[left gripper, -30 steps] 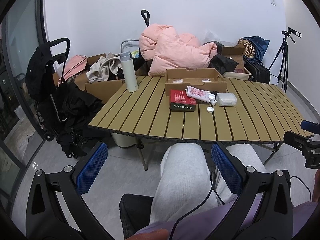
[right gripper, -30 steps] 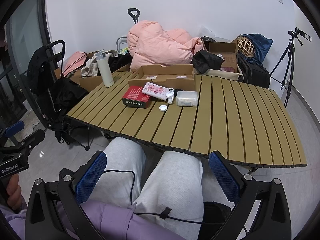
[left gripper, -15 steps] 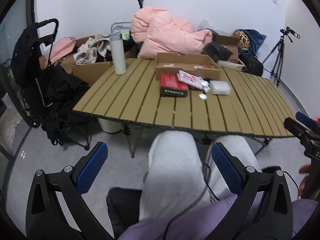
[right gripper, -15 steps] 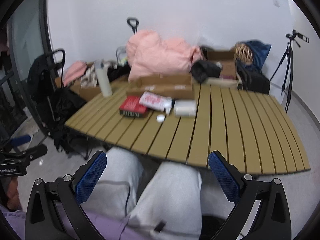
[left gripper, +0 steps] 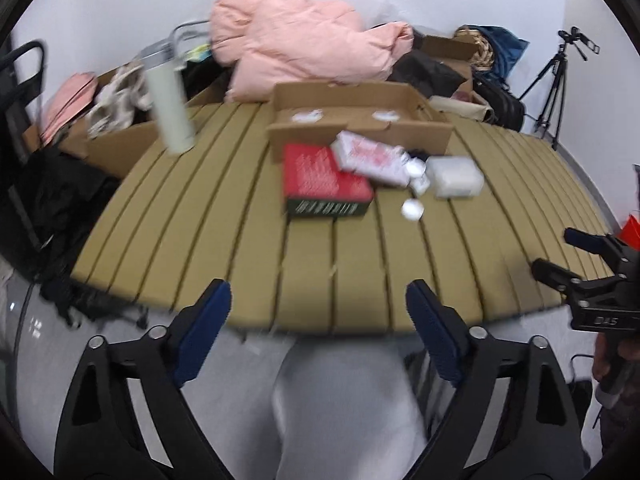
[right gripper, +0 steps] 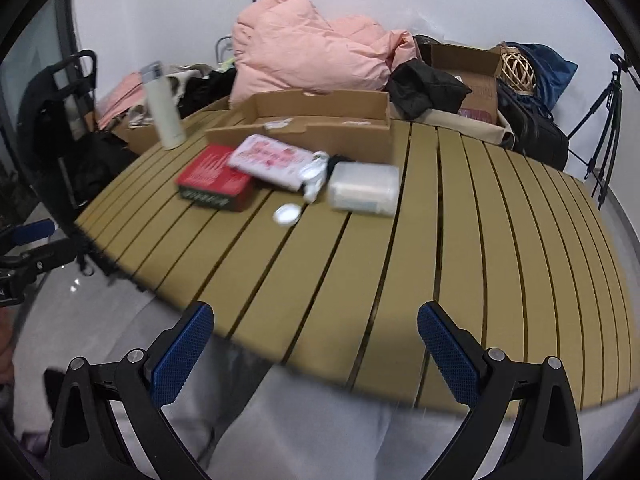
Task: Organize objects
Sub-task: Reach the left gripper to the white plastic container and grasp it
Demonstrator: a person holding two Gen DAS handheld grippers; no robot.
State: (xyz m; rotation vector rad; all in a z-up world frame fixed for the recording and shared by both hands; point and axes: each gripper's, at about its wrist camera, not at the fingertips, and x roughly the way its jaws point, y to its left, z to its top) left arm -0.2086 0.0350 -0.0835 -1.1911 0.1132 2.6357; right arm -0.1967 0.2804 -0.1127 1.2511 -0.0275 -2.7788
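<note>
On the slatted wooden table (left gripper: pixel 224 224) lie a red box (left gripper: pixel 324 180), a pink-and-white packet (left gripper: pixel 370 156), a small white bottle (left gripper: pixel 418 172), a clear plastic box (left gripper: pixel 454 176) and a round white lid (left gripper: pixel 413 210), in front of an open cardboard box (left gripper: pixel 356 118). The right wrist view shows the red box (right gripper: pixel 214 182), packet (right gripper: pixel 274 160), plastic box (right gripper: pixel 364 188), lid (right gripper: pixel 286 214) and cardboard box (right gripper: pixel 320 122). My left gripper (left gripper: pixel 318 320) is open and empty at the table's near edge. My right gripper (right gripper: pixel 316 340) is open and empty over the near edge.
A white flask (left gripper: pixel 170 104) stands at the table's back left. A pink duvet (left gripper: pixel 300 44), bags and cartons pile up behind the table. A tripod (left gripper: pixel 560 76) stands at the right. A black cart (right gripper: pixel 68 120) stands at the left. My lap (right gripper: pixel 320 432) is below the grippers.
Both grippers have moved up and forward from above my lap to the table's near edge. Both stay open and empty. The objects on the table have not moved.
</note>
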